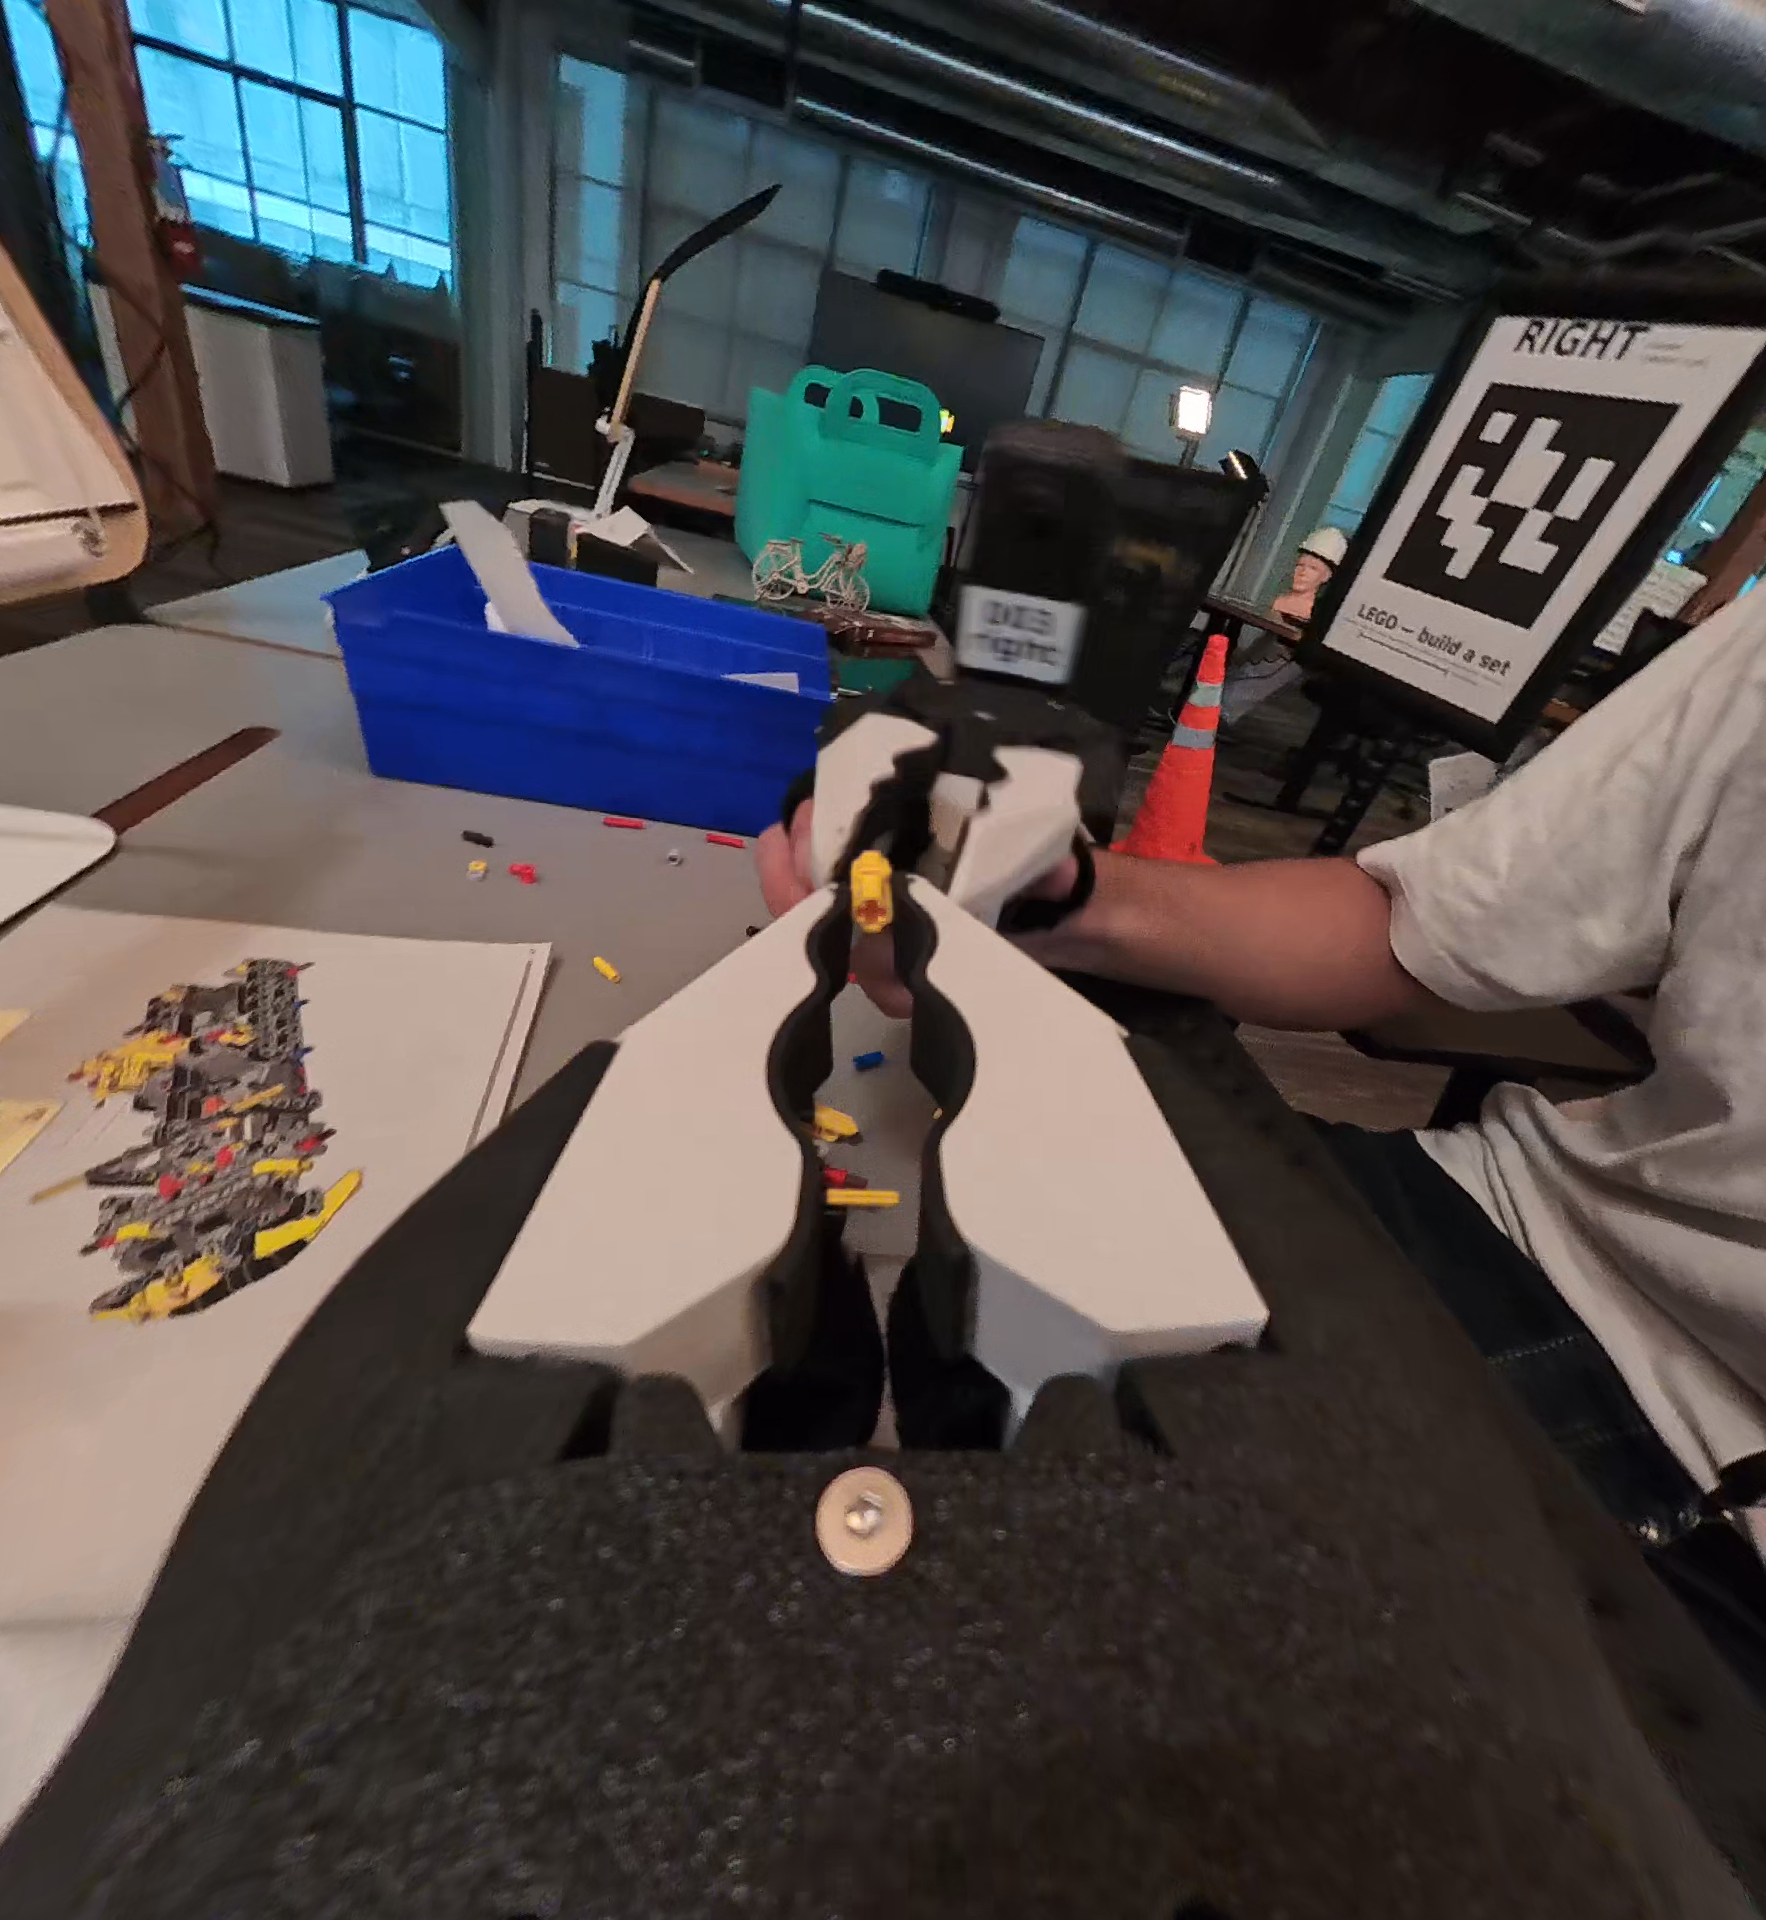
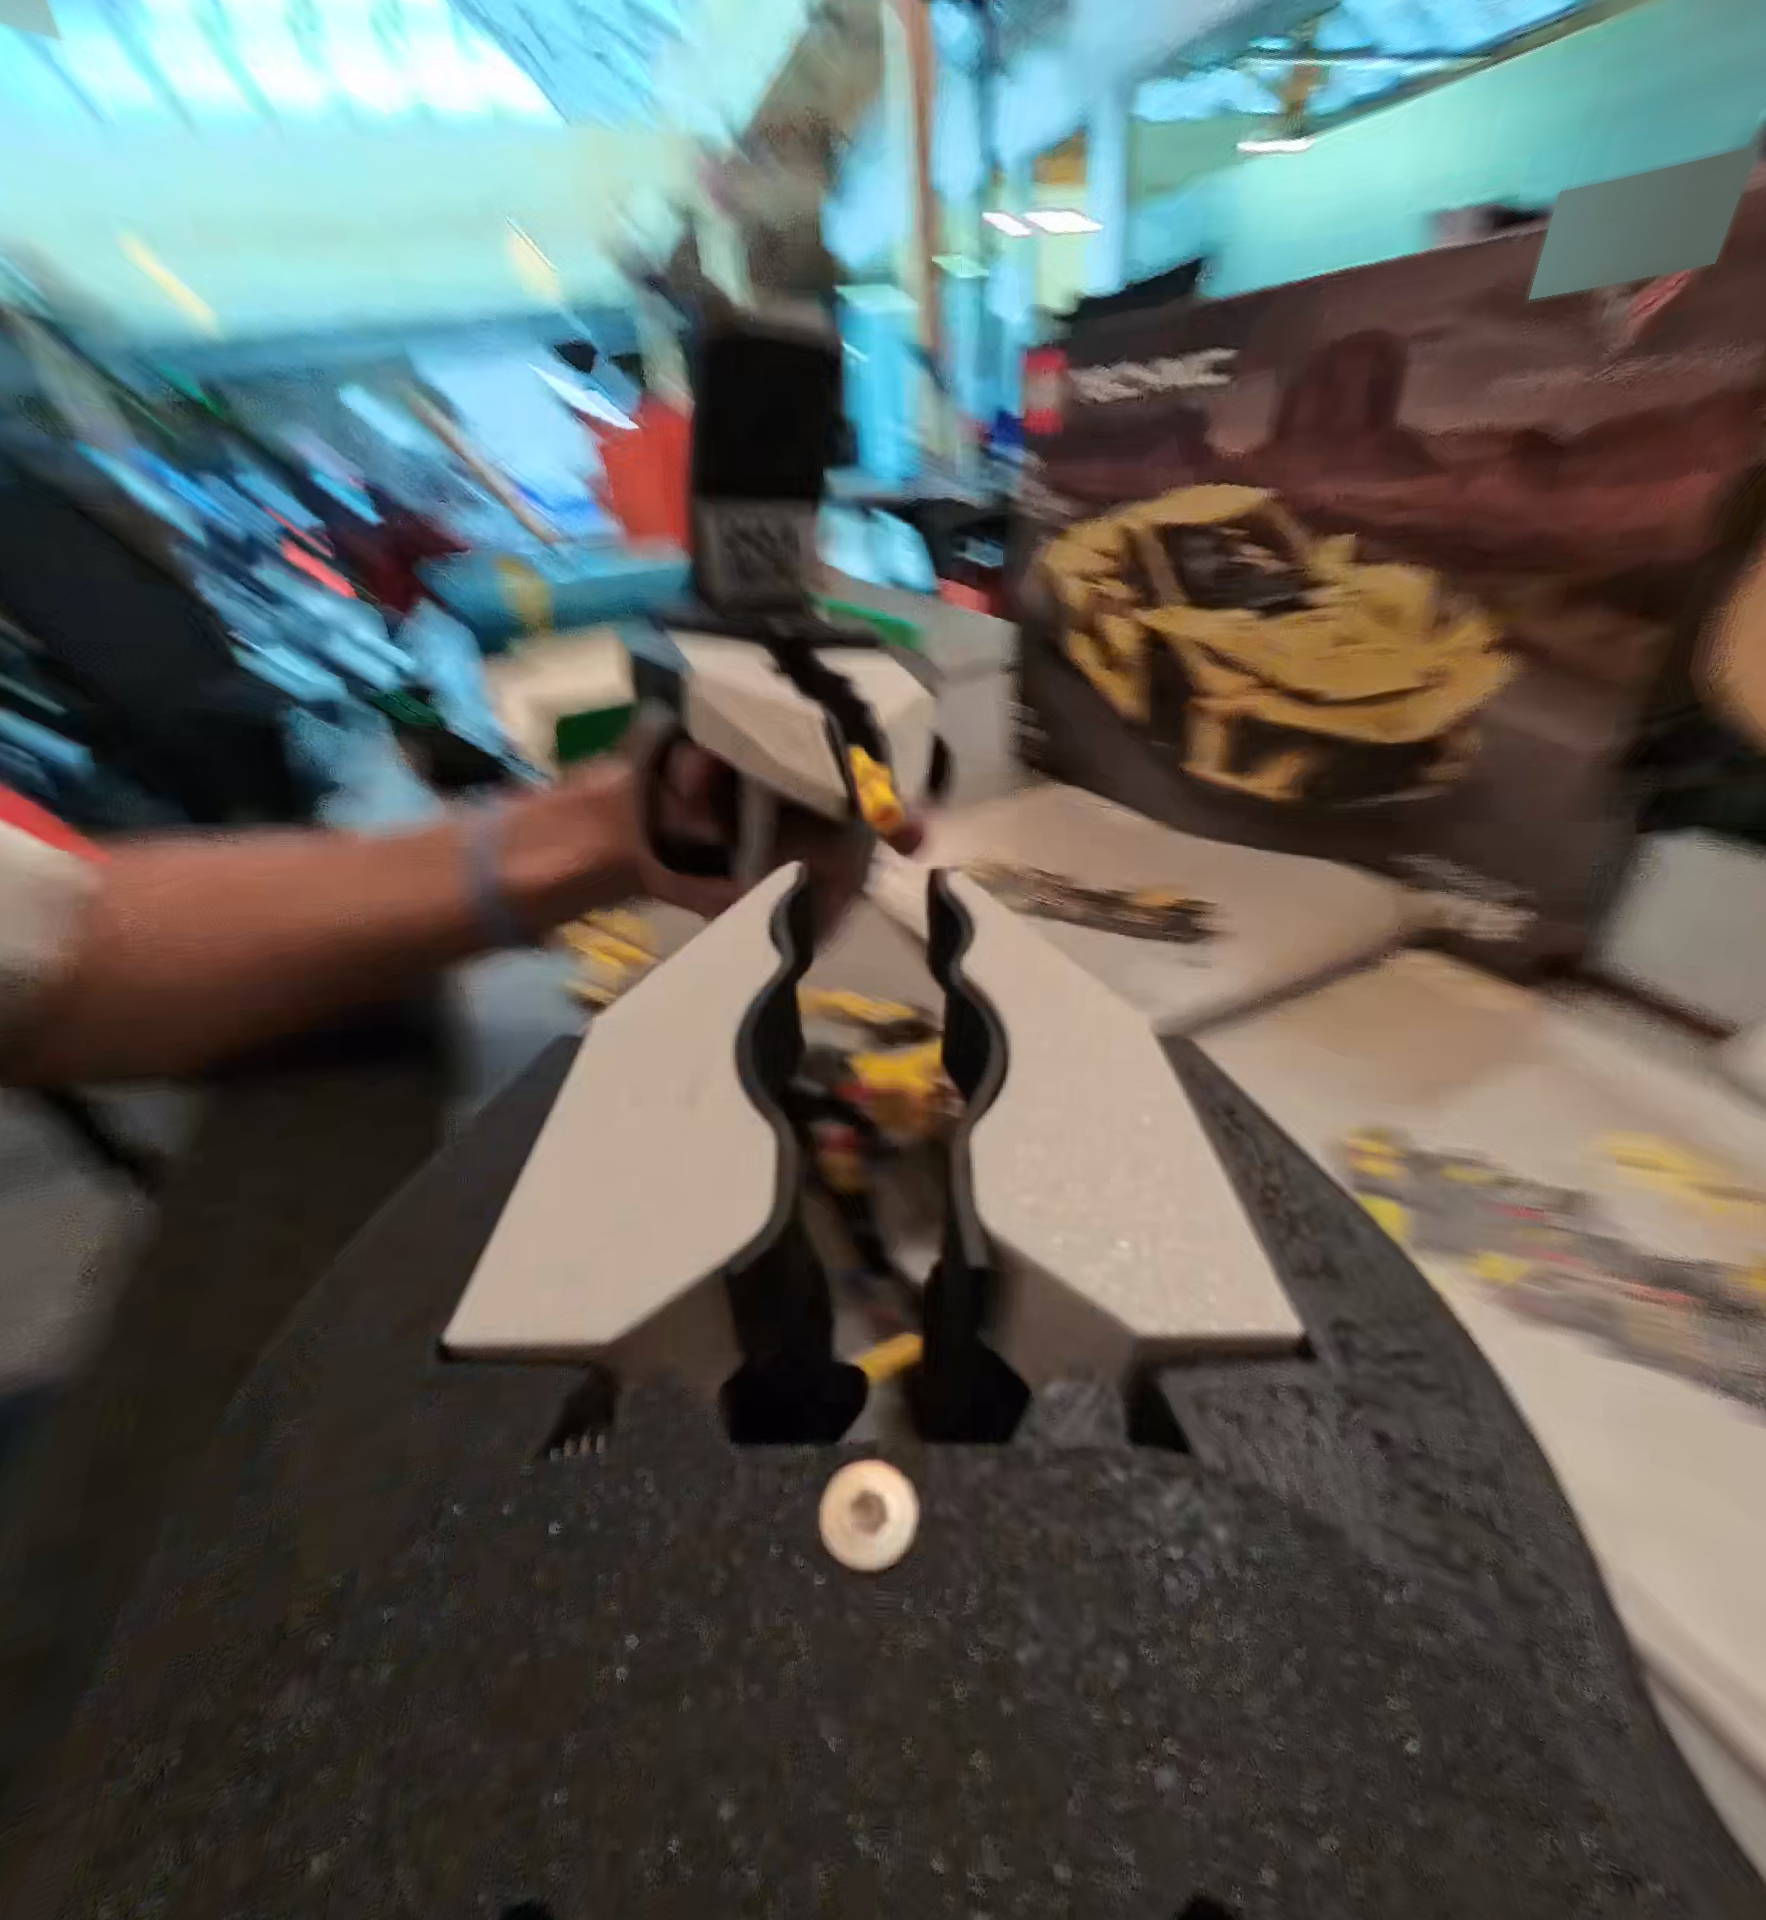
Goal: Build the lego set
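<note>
The left hand-held gripper [image 1: 871, 914] is closed on a small yellow connector piece [image 1: 871, 891], pinched at the very tips of its two fingers and held in the air above the worktop [image 1: 266, 831]. The piece's long axis runs roughly along the fingers, pointing away from the left wrist camera; its near end face shows a red cross-shaped insert. The right hand-held gripper [image 2: 866, 883] stands directly opposite, tip toward tip, its fingers apart and holding nothing. In the right wrist view, which is blurred, the yellow connector piece [image 2: 877, 790] lies straight ahead of the open fingertips and slightly above them — near, but not between them. In the left wrist view the far gripper appears just behind the piece; whether it touches the piece cannot be determined. The relation that governs the coming move is this head-on alignment: the two grippers share nearly one line, with the piece on that line. The right gripper is judged to be the free one for fitting or receiving a part — the left only has to hold steady. Loose pieces lie on the worktop below the grippers, among them a yellow pin [image 1: 605, 968] and small red parts [image 1: 520, 871]. The instruction sheet [image 1: 235, 1122] lies to the left of the left gripper, with a blue bin [image 1: 588, 707] beyond it.
</note>
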Available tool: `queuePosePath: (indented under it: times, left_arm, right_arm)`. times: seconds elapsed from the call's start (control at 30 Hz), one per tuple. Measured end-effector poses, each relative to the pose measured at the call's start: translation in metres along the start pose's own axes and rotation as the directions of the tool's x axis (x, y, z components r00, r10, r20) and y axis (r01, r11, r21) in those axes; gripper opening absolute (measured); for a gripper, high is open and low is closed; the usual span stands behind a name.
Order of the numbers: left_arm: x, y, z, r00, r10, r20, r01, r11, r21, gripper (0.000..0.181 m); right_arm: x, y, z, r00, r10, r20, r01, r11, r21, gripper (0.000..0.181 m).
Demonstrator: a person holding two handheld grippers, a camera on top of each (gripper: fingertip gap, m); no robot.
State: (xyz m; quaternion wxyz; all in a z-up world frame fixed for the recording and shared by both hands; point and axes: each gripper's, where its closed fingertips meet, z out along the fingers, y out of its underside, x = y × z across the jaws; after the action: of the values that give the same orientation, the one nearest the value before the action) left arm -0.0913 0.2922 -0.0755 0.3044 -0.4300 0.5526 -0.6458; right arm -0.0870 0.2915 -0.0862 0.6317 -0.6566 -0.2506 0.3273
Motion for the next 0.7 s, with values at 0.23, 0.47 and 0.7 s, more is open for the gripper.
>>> queuePosePath:
  times: [0.23, 0.47, 0.7]
  left_arm:
    - [-0.005, 0.010, 0.016, 0.972, 0.211, 0.105, -0.206, 0.977, -0.053, 0.007]
    - [-0.011, 0.011, 0.025, 0.870, 0.442, 0.219, -0.429, 0.897, -0.107, 0.007]
    - [-0.007, 0.010, 0.031, 0.767, 0.590, 0.253, -0.565, 0.808, -0.170, 0.007]
  right_arm:
    - [0.007, 0.000, -0.006, 0.879, 0.427, 0.211, -0.435, 0.900, -0.009, 0.014]
    - [0.011, 0.000, -0.007, 0.771, 0.572, 0.278, -0.592, 0.806, -0.017, 0.014]
    - [0.009, -0.001, -0.013, 0.613, 0.688, 0.389, -0.721, 0.688, -0.080, 0.005]
